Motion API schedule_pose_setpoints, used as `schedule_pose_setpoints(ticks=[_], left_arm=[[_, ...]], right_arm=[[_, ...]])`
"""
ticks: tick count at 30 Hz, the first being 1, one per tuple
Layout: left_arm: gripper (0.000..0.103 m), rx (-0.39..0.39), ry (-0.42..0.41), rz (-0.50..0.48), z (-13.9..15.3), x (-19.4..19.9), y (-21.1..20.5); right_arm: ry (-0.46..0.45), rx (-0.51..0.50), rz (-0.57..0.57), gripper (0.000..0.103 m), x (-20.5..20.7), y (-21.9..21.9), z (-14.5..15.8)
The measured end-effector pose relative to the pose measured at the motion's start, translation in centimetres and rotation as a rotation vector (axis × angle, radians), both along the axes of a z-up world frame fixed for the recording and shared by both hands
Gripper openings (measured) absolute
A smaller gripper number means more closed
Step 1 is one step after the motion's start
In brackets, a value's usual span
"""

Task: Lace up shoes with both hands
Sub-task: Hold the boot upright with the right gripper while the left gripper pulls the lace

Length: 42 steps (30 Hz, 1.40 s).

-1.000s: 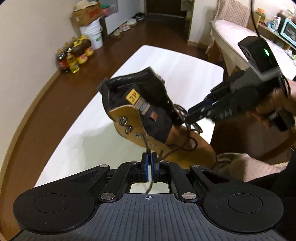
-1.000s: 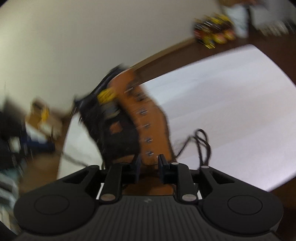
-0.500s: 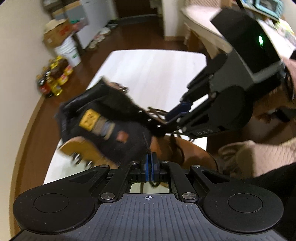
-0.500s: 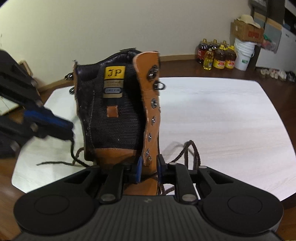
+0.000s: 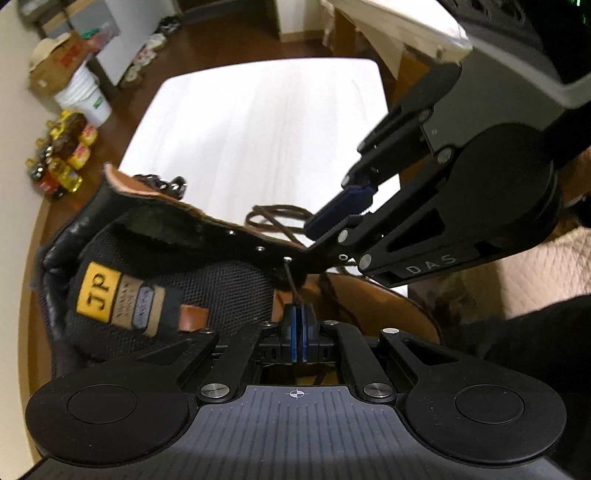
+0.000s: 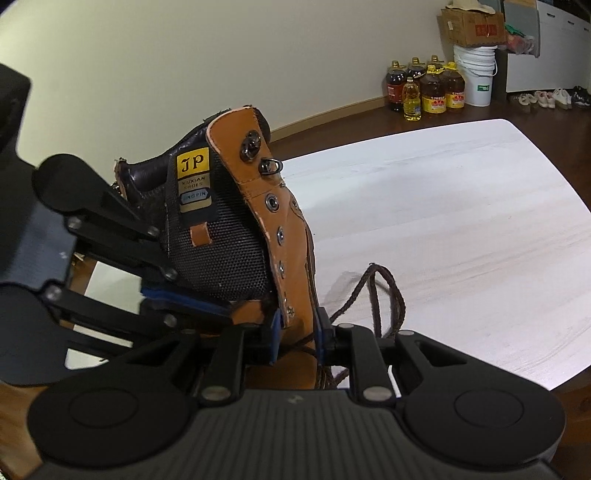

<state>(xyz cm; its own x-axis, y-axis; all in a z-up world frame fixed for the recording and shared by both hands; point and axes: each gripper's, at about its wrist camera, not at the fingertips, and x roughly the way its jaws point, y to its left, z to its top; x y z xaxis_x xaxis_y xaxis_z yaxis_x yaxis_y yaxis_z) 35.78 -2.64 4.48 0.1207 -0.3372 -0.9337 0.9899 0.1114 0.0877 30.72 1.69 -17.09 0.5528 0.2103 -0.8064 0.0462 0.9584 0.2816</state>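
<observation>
**Boot pinned at near table edge, both tools on it**

Tan boot [image 6: 291, 236] sits at near edge of white table [image 6: 461, 229], tongue w/ yellow JP label [image 5: 96, 292] facing L cam. R gripper [image 6: 297, 334] has jaws part-closed onto boot's eyelet flap, flap between the blue pads. L gripper [image 5: 297, 321] is closed tight on dark lace [image 5: 290, 275] end coming out of a low eyelet. Rest of lace loops loose on table just R of boot. L tool's linkage crowds boot's left side in R view; R tool fills upper right in L view. Table beyond boot is bare, wide room. Oil bottles [image 6: 428, 90], white bucket [image 6: 476, 75], cardboard box [image 6: 474, 26] along far wall, well apart.
</observation>
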Motion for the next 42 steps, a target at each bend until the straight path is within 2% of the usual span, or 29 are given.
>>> schedule_pose_setpoints(ticks=[12,19,27,35,42], left_arm=[[0.003,0.040,0.030,0.006,-0.5,0.5,-1.5],[0.003,0.122,0.146,0.109,-0.2,2.6,-2.4],[0.003,0.189,0.234,0.102,-0.4,4.3,-3.0],[0.003,0.214,0.224,0.036,-0.6,4.6,-3.9],[0.003,0.231,0.114,-0.051,-0.1,3.1,-4.4]], right_arm=[[-0.006,0.034,-0.005,0.021,0.0,-0.6,-0.2],[-0.009,0.038,0.002,0.021,-0.1,-0.7,-0.2],[-0.019,0.036,0.010,0.021,-0.3,-0.5,-0.2],[-0.046,0.026,0.018,0.021,-0.7,-0.4,-0.2],[-0.051,0.032,0.036,0.021,-0.8,-0.5,-0.1]])
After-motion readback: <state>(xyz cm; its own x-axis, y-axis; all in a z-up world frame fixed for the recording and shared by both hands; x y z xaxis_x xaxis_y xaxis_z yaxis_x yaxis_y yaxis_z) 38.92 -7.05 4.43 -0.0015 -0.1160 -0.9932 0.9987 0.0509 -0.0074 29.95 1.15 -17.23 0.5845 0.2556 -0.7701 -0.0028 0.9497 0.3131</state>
